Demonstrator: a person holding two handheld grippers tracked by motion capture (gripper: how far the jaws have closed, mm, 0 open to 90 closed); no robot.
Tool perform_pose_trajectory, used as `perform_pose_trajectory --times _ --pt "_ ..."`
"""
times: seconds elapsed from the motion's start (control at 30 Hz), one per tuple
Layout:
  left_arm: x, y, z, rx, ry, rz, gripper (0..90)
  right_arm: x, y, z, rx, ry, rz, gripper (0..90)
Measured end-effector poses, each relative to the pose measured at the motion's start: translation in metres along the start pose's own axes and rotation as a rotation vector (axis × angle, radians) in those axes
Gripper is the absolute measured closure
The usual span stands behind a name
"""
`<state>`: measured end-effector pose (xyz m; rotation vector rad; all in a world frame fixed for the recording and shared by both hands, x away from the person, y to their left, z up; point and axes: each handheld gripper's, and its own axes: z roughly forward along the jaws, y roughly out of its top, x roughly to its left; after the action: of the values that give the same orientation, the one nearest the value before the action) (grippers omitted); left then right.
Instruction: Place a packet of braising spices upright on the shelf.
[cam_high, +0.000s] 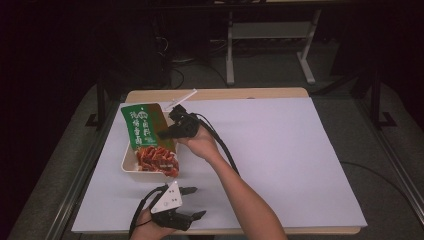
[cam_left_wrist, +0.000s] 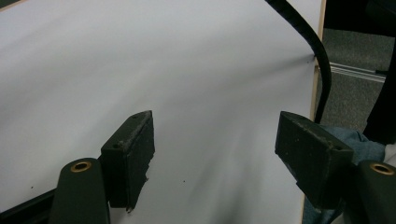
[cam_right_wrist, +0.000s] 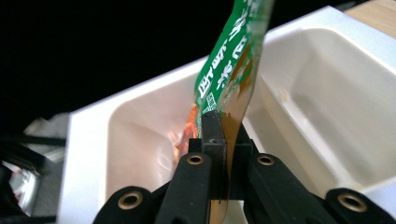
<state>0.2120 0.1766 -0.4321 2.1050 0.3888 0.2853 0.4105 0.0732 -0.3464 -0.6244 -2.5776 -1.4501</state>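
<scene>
The right claw (cam_right_wrist: 223, 140) is pinching the green snack bag (cam_high: 141, 124) by its edge and holding it over the white tray (cam_high: 131, 167). The tray is sitting on the left part of the desk (cam_high: 280, 150), on the white sheet. Red snack pieces (cam_high: 159, 159) are lying in a heap at the near end of the tray, just under the bag's mouth.

What could go wrong? The claw is gripping only a thin strip of the bag. I think the slippery bag could slide out and drop flat on the pieces. The heap is also piling up right at the tray's near rim, so more pieces could be tumbling over onto the desk if the bag is tipping too fast. Nothing is holding the tray, so a tug from the bag might be pushing it along the sheet.

In the right gripper view, the two black jaws are squeezed tight together with the bag's edge between them. The left claw (cam_left_wrist: 215, 154) is open wide and holding nothing. It is hanging over the bare white sheet at the near edge of the desk, well apart from the tray.
</scene>
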Motion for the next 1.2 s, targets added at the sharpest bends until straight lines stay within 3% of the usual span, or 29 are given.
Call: perform_pose_trajectory --times 0.27,0.33,0.47,0.5,0.57,0.6,0.77,1.1,1.2 --pt "-0.002 0.001 0.002 0.000 -0.005 -0.005 26.8 0.029 -0.002 -0.019 -0.143 0.027 -0.013 90.0" --pt "-0.002 0.001 0.003 -0.004 -0.007 -0.003 26.8 0.030 -0.003 -0.019 -0.160 0.022 -0.013 90.0" --pt "-0.003 0.002 0.002 0.004 -0.011 0.004 26.8 0.027 -0.010 -0.014 -0.207 0.011 0.040 90.0" --pt "-0.003 0.002 0.002 0.004 -0.012 0.006 26.8 0.025 -0.016 -0.009 -0.219 -0.013 0.058 90.0" --pt "-0.003 0.002 0.002 0.001 -0.013 0.003 26.8 0.024 -0.018 -0.007 -0.222 -0.023 0.062 90.0" --pt "-0.003 0.002 0.002 -0.001 -0.012 0.003 26.8 0.023 -0.022 -0.005 -0.225 -0.050 0.051 90.0" --pt "-0.002 0.001 0.003 0.000 -0.014 -0.001 26.7 0.023 -0.030 -0.002 -0.226 -0.067 0.026 90.0" --pt "-0.002 0.002 0.006 0.010 -0.017 -0.004 26.7 0.016 -0.035 -0.004 -0.193 -0.050 -0.008 89.8" --pt "-0.002 0.001 0.007 0.011 -0.015 -0.008 26.8 0.013 -0.038 -0.003 -0.186 -0.064 -0.008 89.8"
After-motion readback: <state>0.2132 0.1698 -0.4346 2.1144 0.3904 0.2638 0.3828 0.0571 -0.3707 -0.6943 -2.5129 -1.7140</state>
